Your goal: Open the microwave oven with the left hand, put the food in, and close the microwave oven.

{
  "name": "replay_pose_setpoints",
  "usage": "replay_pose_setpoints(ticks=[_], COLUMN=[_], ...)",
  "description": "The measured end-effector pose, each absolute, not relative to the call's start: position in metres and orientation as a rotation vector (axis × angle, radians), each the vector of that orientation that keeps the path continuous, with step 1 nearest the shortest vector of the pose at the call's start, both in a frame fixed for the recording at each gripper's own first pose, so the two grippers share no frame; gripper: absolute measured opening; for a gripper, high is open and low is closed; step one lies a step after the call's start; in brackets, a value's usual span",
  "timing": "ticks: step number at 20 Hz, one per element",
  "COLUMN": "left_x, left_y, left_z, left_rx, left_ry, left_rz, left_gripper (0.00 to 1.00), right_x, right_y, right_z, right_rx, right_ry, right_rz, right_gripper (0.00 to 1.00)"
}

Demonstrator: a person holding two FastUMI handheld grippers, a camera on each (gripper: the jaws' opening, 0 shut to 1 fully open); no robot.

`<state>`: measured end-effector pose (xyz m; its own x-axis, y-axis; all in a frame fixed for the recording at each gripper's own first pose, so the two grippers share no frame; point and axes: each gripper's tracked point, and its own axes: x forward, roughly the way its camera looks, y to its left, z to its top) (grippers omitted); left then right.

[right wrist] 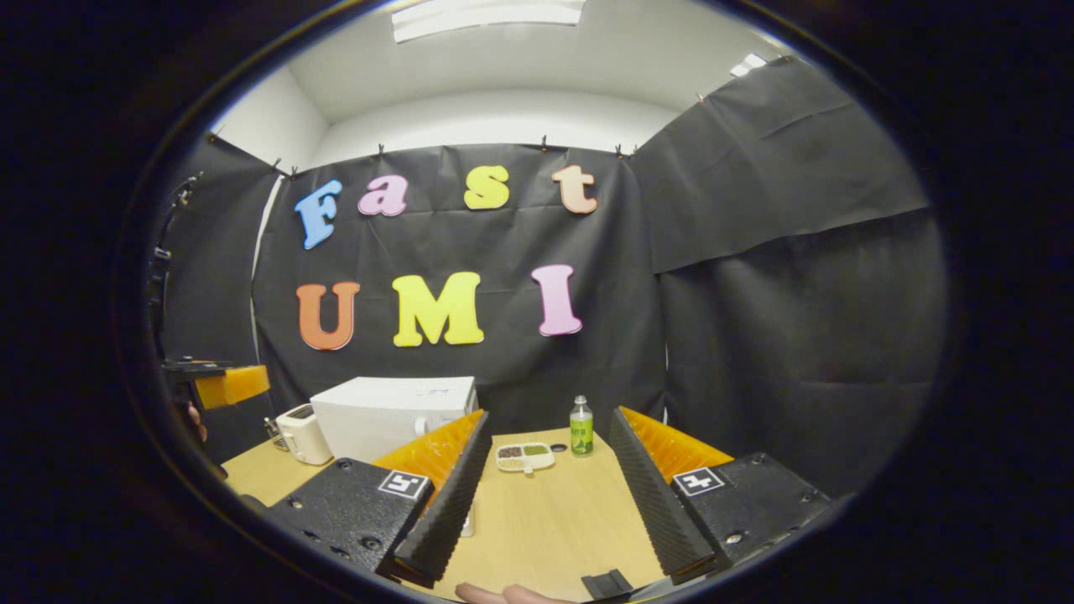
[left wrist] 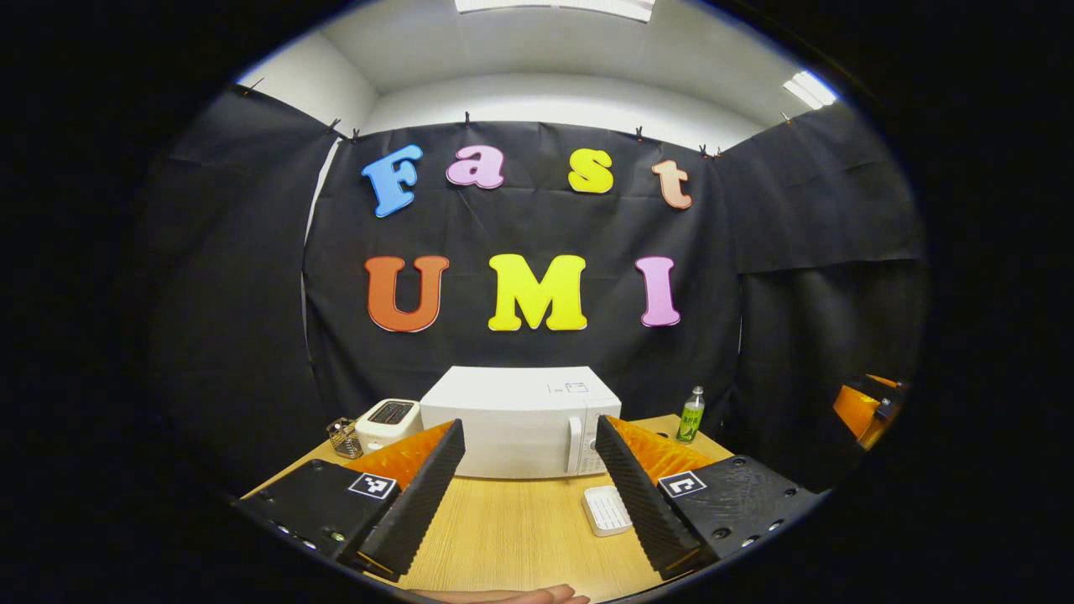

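In the left gripper view the left gripper (left wrist: 529, 491) hangs above a wooden table (left wrist: 512, 537) with its jaws wide apart and nothing between them. The microwave (left wrist: 520, 424) stands straight ahead of it, well beyond the fingertips, at the far side of the table against the black cloth; its door is closed. It is a plain white box with square edges, smooth matte sides and a long upright handle beside the control panel at its right end. Just to the left of the microwave sits a small white toaster (left wrist: 388, 422) with rounded corners, and left of that a little wire holder (left wrist: 343, 437). Right of the microwave stands a clear green bottle (left wrist: 691, 415).

The food tray (left wrist: 606, 510), a white ribbed rectangle from this side, lies on the table in front of the microwave's right end, close to the left gripper's right finger.

In the right gripper view the right gripper (right wrist: 545, 495) is likewise spread wide and empty. The tray (right wrist: 525, 457) lies ahead between its fingers, right of the microwave (right wrist: 394, 415), with brown and green fillings in its compartments; the bottle (right wrist: 581, 426) stands just beside it. The table's surface is pale, smooth wood grain.
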<state>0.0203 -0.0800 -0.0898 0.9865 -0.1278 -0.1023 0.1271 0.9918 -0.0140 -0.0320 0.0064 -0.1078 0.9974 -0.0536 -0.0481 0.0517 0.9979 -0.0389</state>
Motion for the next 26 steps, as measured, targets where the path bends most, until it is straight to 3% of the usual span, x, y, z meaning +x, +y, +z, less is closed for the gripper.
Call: replay_pose_setpoints(ticks=[7,8,26], left_x=[-0.031,-0.035,-0.041], left_y=[-0.064,-0.064,-0.052], left_z=[-0.095,-0.094,-0.101], left_rx=[-0.065,-0.048,-0.008], left_ry=[0.066,0.054,0.026], left_rz=[-0.059,-0.055,-0.021], left_gripper=[1.00,0.95,0.95], right_x=[-0.042,-0.043,-0.054], right_y=[0.011,0.012,0.023], right_z=[-0.108,-0.109,-0.111], right_rx=[-0.049,-0.058,-0.001], right_ry=[0.035,0.037,0.025], right_rz=[-0.038,-0.034,-0.004], right_gripper=[0.91,0.91,0.91])
